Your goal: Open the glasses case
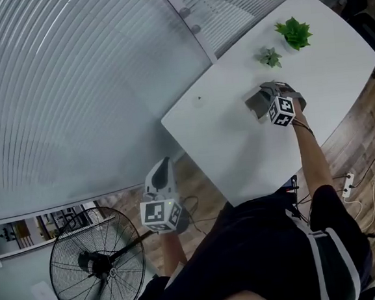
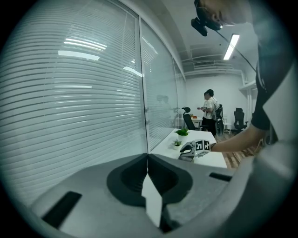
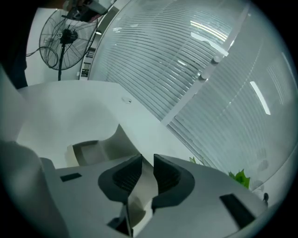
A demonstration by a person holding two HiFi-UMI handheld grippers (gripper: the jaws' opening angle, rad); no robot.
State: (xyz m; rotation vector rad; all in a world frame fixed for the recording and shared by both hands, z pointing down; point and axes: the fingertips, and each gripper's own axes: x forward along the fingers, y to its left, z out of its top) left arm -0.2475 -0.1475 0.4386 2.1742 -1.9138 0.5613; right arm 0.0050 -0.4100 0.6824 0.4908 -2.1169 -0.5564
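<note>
A grey glasses case (image 1: 256, 103) lies on the white table (image 1: 239, 148), its lid raised. My right gripper (image 1: 267, 93) is at the case. In the right gripper view the jaws stand a narrow gap apart, with the thin curved lid (image 3: 120, 138) running up between them, and the open tray (image 3: 86, 151) lies below to the left. So my right gripper (image 3: 148, 165) is shut on the lid. My left gripper (image 1: 165, 162) hangs off the table's near-left corner, aimed at the blinds. Its jaws meet with nothing in them (image 2: 148, 161).
Two small potted plants (image 1: 293, 32) (image 1: 270, 56) stand at the table's far end. A glass wall with blinds (image 1: 70, 78) runs along the left. A standing fan (image 1: 96, 265) and a power strip (image 1: 347, 183) are on the floor. People (image 2: 209, 109) stand far back.
</note>
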